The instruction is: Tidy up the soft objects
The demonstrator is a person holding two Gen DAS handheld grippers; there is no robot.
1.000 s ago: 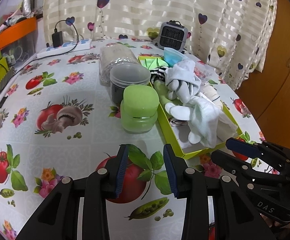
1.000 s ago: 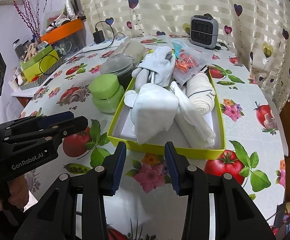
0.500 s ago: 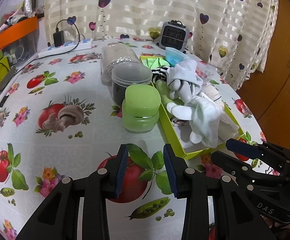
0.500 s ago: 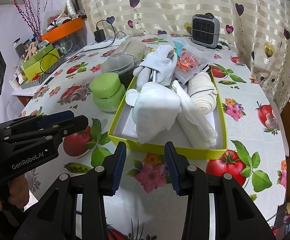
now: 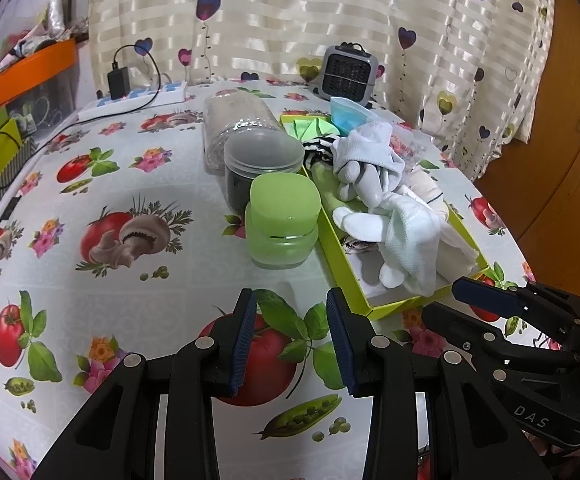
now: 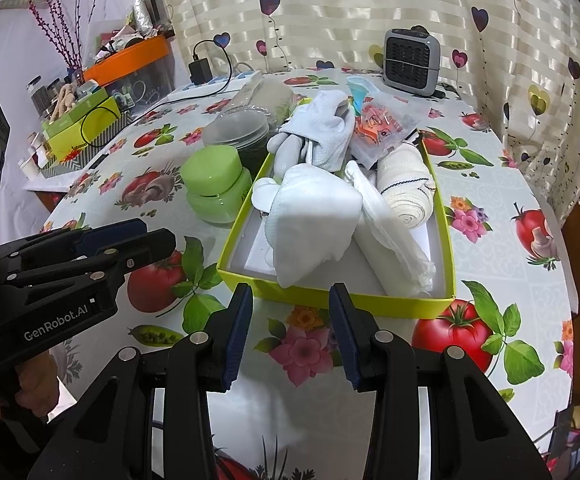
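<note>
A lime-green shallow box (image 6: 342, 296) (image 5: 340, 254) sits on the table, holding several white soft items: a folded white cloth (image 6: 314, 216) (image 5: 410, 236), a white glove (image 6: 322, 128) (image 5: 366, 156) and a cream rolled bandage (image 6: 408, 184). My right gripper (image 6: 290, 320) is open and empty just in front of the box's near wall. My left gripper (image 5: 290, 332) is open and empty over the tablecloth, left of the box and short of a green jar. Each gripper shows in the other's view, the left (image 6: 138, 240) and the right (image 5: 486, 292).
A green lidded jar (image 5: 282, 220) (image 6: 216, 184), a clear-lidded dark jar (image 5: 264, 164) and a lying plastic bottle (image 5: 238, 128) stand left of the box. A grey heater (image 6: 410, 60), a snack packet (image 6: 382, 124), a power strip (image 5: 138, 98) and side boxes (image 6: 86, 128) lie beyond.
Both grippers have drifted back slightly from the box and jars. Jaws stay open; nothing was taken or let go.
</note>
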